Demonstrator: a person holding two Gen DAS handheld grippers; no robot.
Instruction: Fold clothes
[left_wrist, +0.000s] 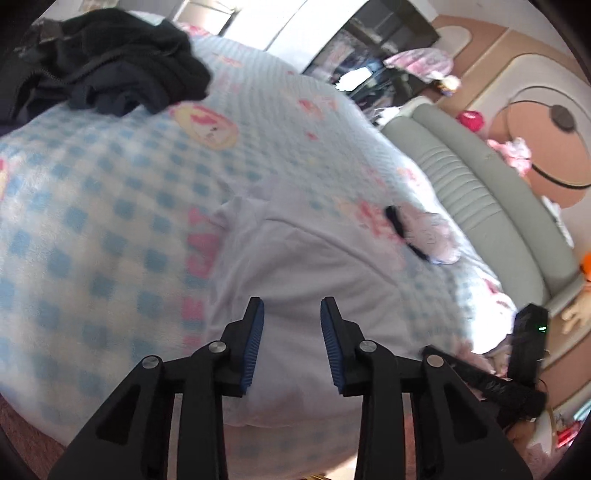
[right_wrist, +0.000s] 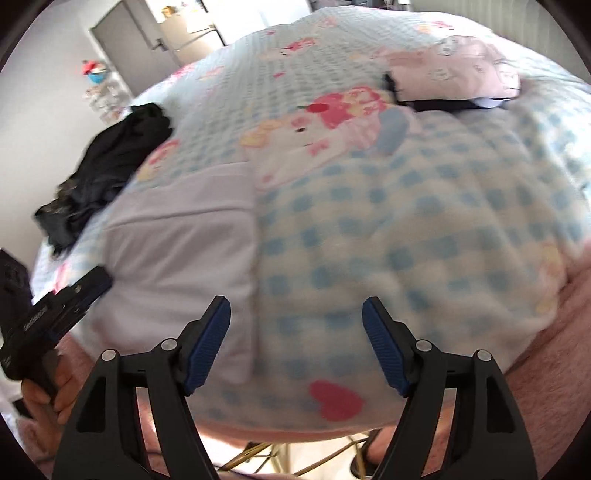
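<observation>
A white garment (left_wrist: 295, 266) lies flat on the near part of the bed; the right wrist view shows it lower left (right_wrist: 177, 258). My left gripper (left_wrist: 292, 306) hovers over its near edge, with the blue pads apart and nothing pinched between them. My right gripper (right_wrist: 295, 306) stands wide open just past the garment's right edge, over the blanket. A hand (right_wrist: 44, 387) holds the left gripper (right_wrist: 66, 295) at the garment's left side.
A blue-check cartoon blanket (left_wrist: 92, 206) covers the bed. A heap of dark clothes (left_wrist: 110, 66) (right_wrist: 110, 158) sits at the far left. A folded pink garment over a dark one (left_wrist: 428, 232) (right_wrist: 454, 70) lies farther back. A grey-green padded headboard (left_wrist: 480, 184) borders the bed.
</observation>
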